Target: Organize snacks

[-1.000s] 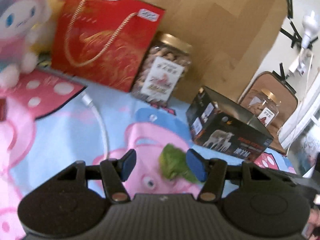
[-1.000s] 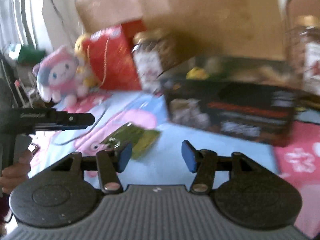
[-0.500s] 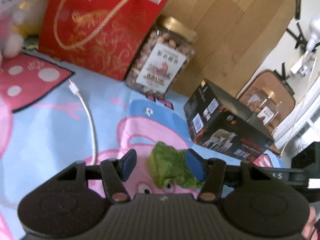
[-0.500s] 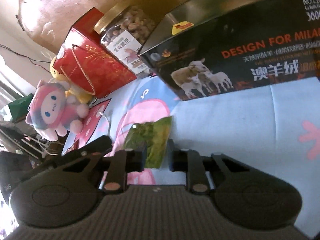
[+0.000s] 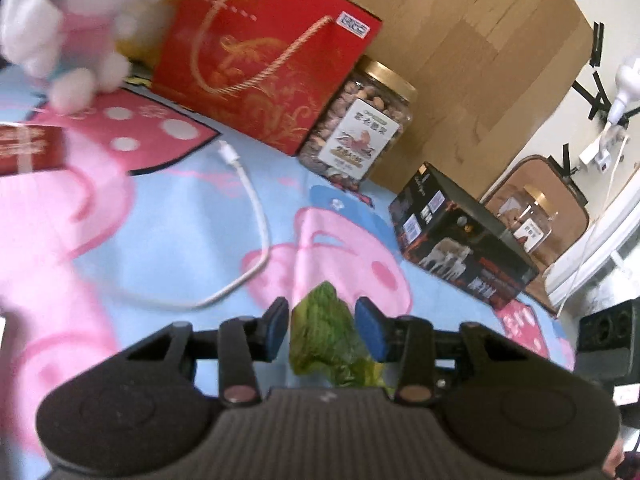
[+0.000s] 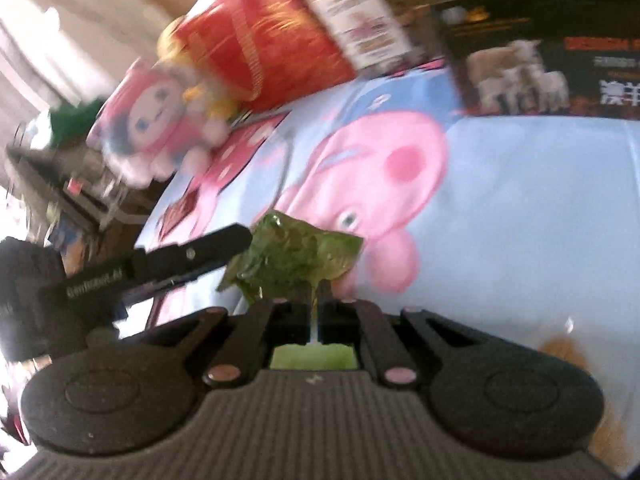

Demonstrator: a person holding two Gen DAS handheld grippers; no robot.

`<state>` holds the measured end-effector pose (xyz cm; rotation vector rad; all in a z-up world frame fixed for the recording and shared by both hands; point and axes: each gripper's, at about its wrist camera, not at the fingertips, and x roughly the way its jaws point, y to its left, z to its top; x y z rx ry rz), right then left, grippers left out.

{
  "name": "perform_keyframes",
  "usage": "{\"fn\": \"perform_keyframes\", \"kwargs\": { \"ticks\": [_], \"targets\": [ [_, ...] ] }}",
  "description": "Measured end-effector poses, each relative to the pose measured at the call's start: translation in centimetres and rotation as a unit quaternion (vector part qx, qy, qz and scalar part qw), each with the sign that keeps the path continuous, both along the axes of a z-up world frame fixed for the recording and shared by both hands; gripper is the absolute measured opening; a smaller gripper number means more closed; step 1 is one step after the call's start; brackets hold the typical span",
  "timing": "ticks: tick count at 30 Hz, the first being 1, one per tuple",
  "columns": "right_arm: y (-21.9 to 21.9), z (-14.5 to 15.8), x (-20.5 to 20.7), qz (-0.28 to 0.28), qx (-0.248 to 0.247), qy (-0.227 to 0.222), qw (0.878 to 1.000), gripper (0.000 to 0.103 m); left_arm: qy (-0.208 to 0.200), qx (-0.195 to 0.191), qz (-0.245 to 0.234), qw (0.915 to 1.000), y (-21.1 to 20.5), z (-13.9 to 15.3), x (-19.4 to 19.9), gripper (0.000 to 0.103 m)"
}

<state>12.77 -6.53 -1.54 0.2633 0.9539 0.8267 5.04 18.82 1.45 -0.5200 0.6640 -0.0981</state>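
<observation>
Pinching the green snack packet, my right tool is clamped; my left tool closes around it, untouching. Only the left view shows a white cable.

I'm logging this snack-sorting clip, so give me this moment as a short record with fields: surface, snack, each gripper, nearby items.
surface: cartoon pig bedsheet
snack: green snack packet, crumpled, between both grippers
right gripper: shut on the packet's edge
left gripper: jaws closing, packet between the pads, gaps still visible
nearby: black box, nut jar, red gift bag, plush toy, white cable
</observation>
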Motion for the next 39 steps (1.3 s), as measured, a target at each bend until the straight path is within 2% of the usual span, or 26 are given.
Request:
{"fn": "perform_keyframes", "kwargs": {
  "ticks": [3,6,8,10,12,14,15,17,19,23,27,29,30,31,34,39],
  "targets": [
    [1.0,0.1,-2.0,0.022,-0.02,-0.038,0.999,0.006,0.006,0.025,0.012,0.9996,-0.3,0.0,-2.0,0.037],
    [1.8,0.4,-3.7,0.044,-0.051,-0.101,0.993,0.011,0.01,0.041,0.018,0.9989,-0.6,-0.2,-2.8,0.039],
    [2.1,0.5,-4.6,0.061,-0.071,-0.139,0.986,0.021,0.015,0.035,0.02,0.9991,-0.4,-0.5,-2.8,0.051],
    [2.4,0.5,-5.3,0.077,-0.081,-0.164,0.98,0.043,0.013,0.031,0.019,0.9993,-0.5,-0.6,-2.6,0.051],
    [2.9,0.4,-5.6,0.085,-0.094,-0.183,0.975,0.045,0.013,0.033,0.016,0.9992,-0.8,-0.6,-2.2,0.049],
    [3.4,0.0,-5.7,0.085,-0.098,-0.195,0.972,0.045,0.012,0.043,0.016,0.9989,-1.3,-0.7,-2.0,0.04],
    [3.8,-0.1,-5.8,0.08,-0.1,-0.201,0.971,0.043,0.012,0.053,0.018,0.9984,-1.6,-0.8,-2.0,0.038],
    [4.5,-0.2,-6.2,0.07,-0.12,-0.225,0.964,0.029,0.012,0.058,0.021,0.998,-1.9,-0.7,-2.2,0.037],
    [4.8,-0.2,-6.6,0.069,-0.133,-0.245,0.958,0.006,0.014,0.038,0.017,0.999,-1.7,-0.7,-2.3,0.034],
    [5.1,-0.3,-6.8,0.062,-0.142,-0.266,0.951,0.006,0.009,0.03,0.017,0.9994,-1.9,-0.4,-2.5,0.034],
    [4.5,-0.1,-6.7,0.057,-0.135,-0.263,0.954,0.006,-0.012,0.017,0.005,0.9998,-2.4,0.7,-2.8,0.034],
    [4.1,0.2,-6.7,0.046,-0.125,-0.261,0.956,0.005,-0.019,-0.001,-0.015,0.9997,-2.7,1.4,-2.5,0.021],
    [3.8,0.5,-6.7,0.044,-0.115,-0.26,0.958,0.003,-0.019,-0.01,-0.024,0.9995,-3.0,1.7,-2.2,0.021],
    [3.6,0.8,-6.8,0.038,-0.108,-0.265,0.957,0.003,-0.018,-0.012,-0.027,0.9994,-3.3,1.9,-1.8,0.021],
    [2.9,1.8,-7.2,0.02,-0.111,-0.302,0.946,0.003,-0.021,0.005,-0.031,0.9993,-4.4,2.7,-0.4,0.021],
    [1.0,2.5,-6.2,-0.01,-0.099,-0.301,0.948,0.003,-0.029,0.0,-0.052,0.9982,-6.0,3.4,1.0,0.021]
  ]
}}
